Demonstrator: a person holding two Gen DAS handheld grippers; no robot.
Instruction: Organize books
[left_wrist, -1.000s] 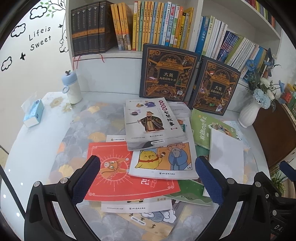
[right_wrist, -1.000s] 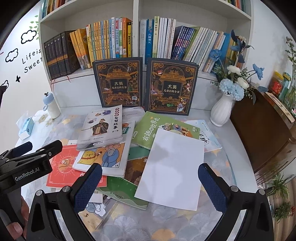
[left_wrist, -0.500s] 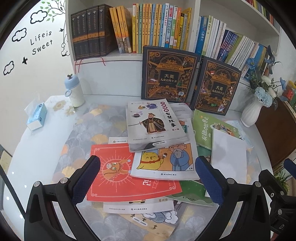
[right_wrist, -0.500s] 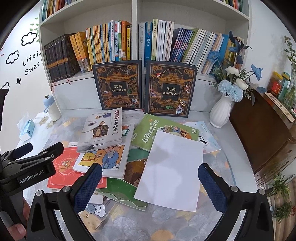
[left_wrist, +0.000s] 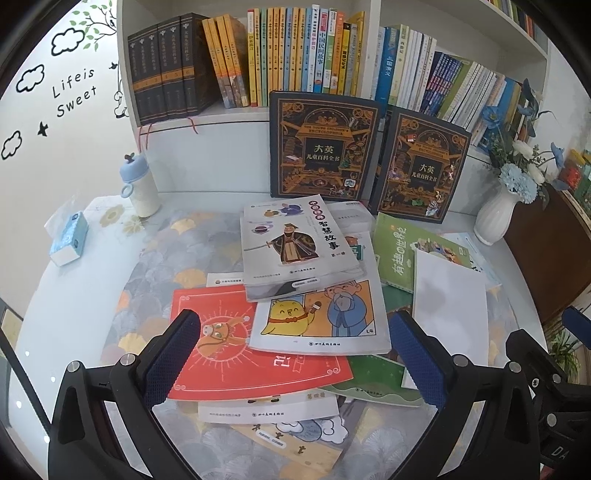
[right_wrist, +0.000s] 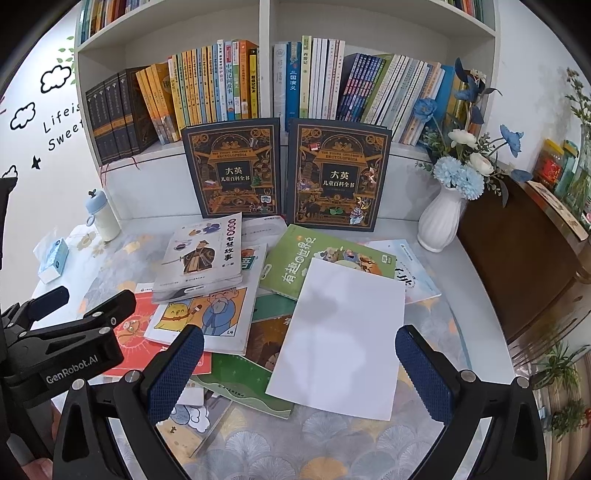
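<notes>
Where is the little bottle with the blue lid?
The bottle stands at the table's back left in both views, by the wall below the dark books, just behind the blue tissue pack.

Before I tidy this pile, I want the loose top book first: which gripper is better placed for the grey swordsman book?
Left. The left gripper, open, faces the grey swordsman book straight ahead; for the right gripper, it lies off left.

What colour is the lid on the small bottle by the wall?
Pale blue, on a cream bottle; it shows best in the left wrist view.
</notes>
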